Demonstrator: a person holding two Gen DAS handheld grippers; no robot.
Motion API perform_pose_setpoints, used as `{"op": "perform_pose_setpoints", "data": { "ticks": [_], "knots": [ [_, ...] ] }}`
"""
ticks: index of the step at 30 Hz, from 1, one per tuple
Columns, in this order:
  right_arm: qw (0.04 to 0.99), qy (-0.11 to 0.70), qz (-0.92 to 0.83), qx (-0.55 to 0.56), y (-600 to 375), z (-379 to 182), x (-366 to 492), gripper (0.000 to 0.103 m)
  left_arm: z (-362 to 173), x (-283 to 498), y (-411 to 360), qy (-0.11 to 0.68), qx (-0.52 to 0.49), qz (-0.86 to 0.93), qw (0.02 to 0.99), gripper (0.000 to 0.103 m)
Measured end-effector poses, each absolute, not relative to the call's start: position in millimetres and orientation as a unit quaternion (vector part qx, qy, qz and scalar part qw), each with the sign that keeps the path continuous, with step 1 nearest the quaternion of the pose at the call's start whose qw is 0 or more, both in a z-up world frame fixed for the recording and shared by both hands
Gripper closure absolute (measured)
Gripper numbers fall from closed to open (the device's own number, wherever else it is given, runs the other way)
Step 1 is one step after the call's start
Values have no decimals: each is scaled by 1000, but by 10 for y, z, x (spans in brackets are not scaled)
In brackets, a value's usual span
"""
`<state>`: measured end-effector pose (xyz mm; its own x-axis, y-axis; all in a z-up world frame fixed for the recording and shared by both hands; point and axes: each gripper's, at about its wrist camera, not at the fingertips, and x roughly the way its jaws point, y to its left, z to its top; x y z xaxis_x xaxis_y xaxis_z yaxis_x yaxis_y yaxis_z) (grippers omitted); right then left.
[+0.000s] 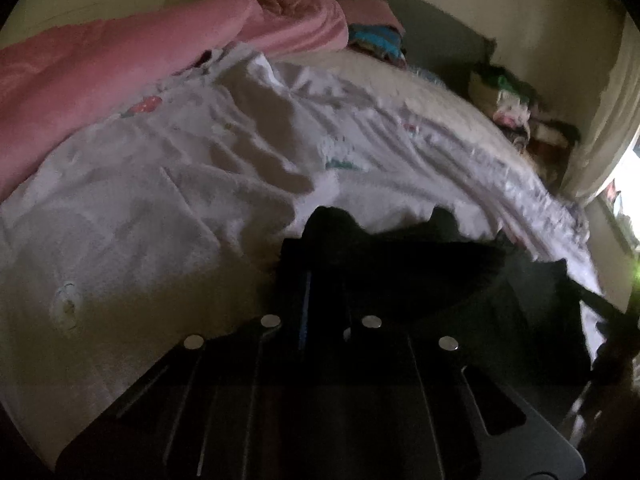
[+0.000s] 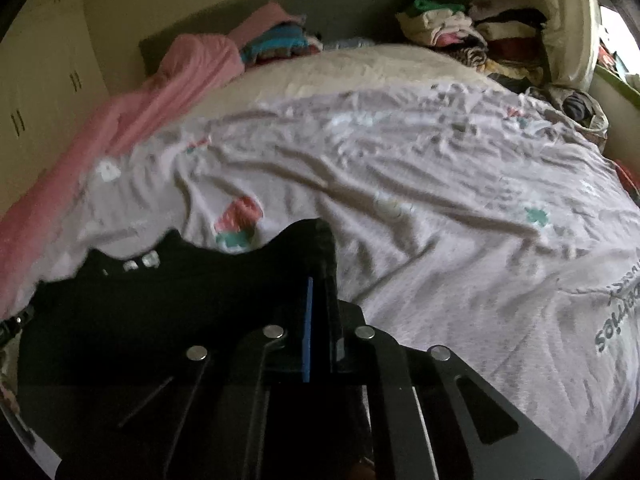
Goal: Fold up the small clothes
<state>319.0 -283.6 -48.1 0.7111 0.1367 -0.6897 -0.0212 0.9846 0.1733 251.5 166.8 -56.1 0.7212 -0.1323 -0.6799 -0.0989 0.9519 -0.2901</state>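
A black garment (image 1: 460, 280) hangs stretched between my two grippers above the bed; in the right wrist view it (image 2: 140, 300) spreads to the left and shows small white print. My left gripper (image 1: 324, 236) is shut on one edge of it, the cloth draping right. My right gripper (image 2: 316, 248) is shut on the other edge, its fingers pressed together with cloth between them. Both views are motion-blurred.
The bed carries a wrinkled white printed sheet (image 2: 440, 184) and a pink blanket (image 1: 100, 80) along the left. Folded clothes (image 2: 280, 40) lie by the headboard. A pile of mixed clothes (image 2: 472, 28) sits at the far right corner. Cupboards (image 2: 36, 92) stand left.
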Motion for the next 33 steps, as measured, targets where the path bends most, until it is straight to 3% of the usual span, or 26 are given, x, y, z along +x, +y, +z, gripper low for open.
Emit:
{"op": "perform_pose_setpoints", "data": {
  "ticks": [6,19,31,33],
  "knots": [
    [939,334,43,67,-2830,-240,3132,98,-357,2380,1722,331,-160,-7,930,101],
    [928,365,-18,68,-2937,-607,3210,100,-715,2541,1761,384,-142,20,912,100],
    [924,379,0,51,-2860,-612,3051,99,-623,2400,1600,386,-115,11,915,74],
    [924,380,2,51,-2861,-604,3013,99,-584,2358,1555,381,-107,14,918,66]
  ]
}}
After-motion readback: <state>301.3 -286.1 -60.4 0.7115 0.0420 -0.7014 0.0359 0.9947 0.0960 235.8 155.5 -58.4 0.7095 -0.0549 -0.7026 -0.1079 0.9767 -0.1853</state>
